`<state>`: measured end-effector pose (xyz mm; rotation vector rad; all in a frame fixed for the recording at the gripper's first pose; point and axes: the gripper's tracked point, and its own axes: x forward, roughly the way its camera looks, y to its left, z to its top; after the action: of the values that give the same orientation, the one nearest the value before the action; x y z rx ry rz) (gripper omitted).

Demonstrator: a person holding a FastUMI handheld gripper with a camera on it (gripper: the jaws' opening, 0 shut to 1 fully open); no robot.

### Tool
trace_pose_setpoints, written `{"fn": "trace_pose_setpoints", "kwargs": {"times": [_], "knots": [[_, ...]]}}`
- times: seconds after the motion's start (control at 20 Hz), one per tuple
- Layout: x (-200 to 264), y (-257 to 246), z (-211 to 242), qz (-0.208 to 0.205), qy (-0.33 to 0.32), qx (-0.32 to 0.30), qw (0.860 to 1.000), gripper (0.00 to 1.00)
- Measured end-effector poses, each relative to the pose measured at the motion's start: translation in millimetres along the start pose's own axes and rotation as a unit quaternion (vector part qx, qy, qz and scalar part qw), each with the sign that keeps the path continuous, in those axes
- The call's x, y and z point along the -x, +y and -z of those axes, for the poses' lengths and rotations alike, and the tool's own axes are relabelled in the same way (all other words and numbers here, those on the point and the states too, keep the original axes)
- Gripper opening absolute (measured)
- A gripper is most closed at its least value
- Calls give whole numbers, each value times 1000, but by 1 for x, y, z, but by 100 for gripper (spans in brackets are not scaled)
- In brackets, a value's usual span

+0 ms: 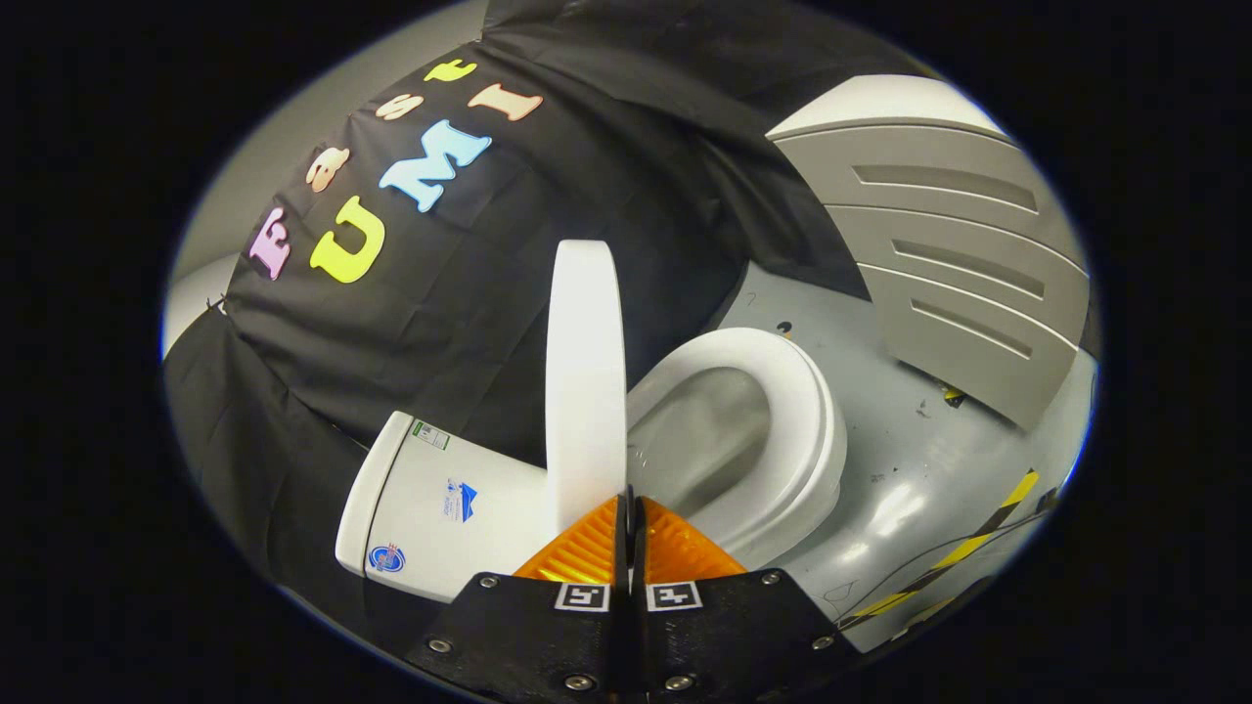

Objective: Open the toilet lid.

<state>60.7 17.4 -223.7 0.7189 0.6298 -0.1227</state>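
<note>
Lid (585, 381) stands raised just ahead of the closed, empty gripper (631, 523) (seat (802, 430) beyond); nudge it gently onto the tank (440, 508).

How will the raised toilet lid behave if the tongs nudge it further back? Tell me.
The toilet lid looks like a stiff, glossy slab, so it should swing as one piece and may slip against the shut tongs. Standing near upright between tank and seat, it could tip either way; ease it back.
</note>
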Motion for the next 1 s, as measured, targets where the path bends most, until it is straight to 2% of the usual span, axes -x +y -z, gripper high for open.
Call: {"fn": "trace_pose_setpoints", "kwargs": {"times": [0.25,0.65,1.0], "knots": [[0,10,0,20,-19,46,999,0],[9,42,-1,9,-32,69,997,0],[14,72,1,-3,-43,113,993,0]]}}
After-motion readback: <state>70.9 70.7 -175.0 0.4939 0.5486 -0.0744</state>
